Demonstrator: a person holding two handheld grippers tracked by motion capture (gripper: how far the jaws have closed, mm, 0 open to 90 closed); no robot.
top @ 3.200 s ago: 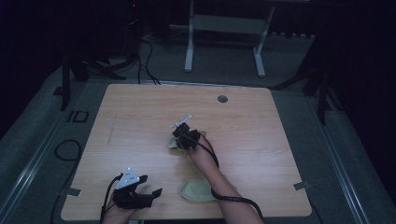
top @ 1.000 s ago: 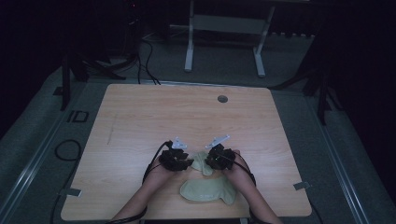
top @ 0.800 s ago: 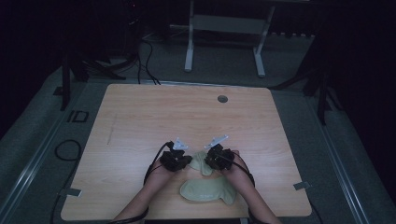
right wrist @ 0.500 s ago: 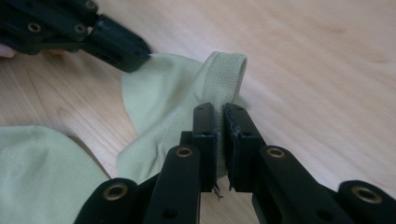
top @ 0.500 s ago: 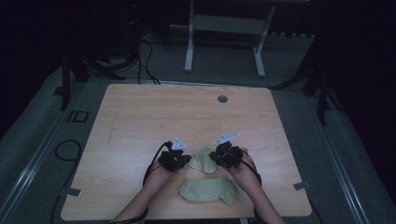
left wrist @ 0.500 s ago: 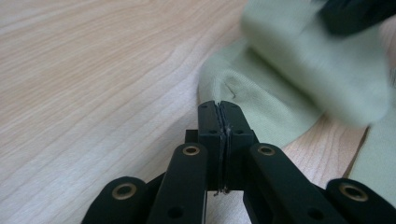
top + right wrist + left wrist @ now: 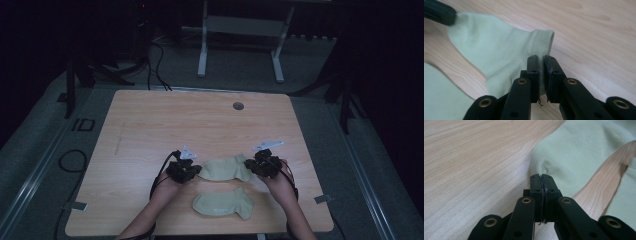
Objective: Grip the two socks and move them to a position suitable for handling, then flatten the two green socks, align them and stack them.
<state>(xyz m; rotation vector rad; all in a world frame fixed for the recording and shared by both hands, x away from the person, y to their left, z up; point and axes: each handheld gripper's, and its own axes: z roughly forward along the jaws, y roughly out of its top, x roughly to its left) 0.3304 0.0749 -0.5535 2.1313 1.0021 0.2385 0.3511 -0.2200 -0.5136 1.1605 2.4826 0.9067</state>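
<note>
Here, soft pale-green knit sock (image 7: 226, 169), ribbed cuff, pinched between closed left tool (image 7: 541, 178) and right tool (image 7: 541, 60).

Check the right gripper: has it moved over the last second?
Yes. The right gripper has slid to the person's right, toward the table's right edge, stretching the upper sock away from the left gripper.
</note>
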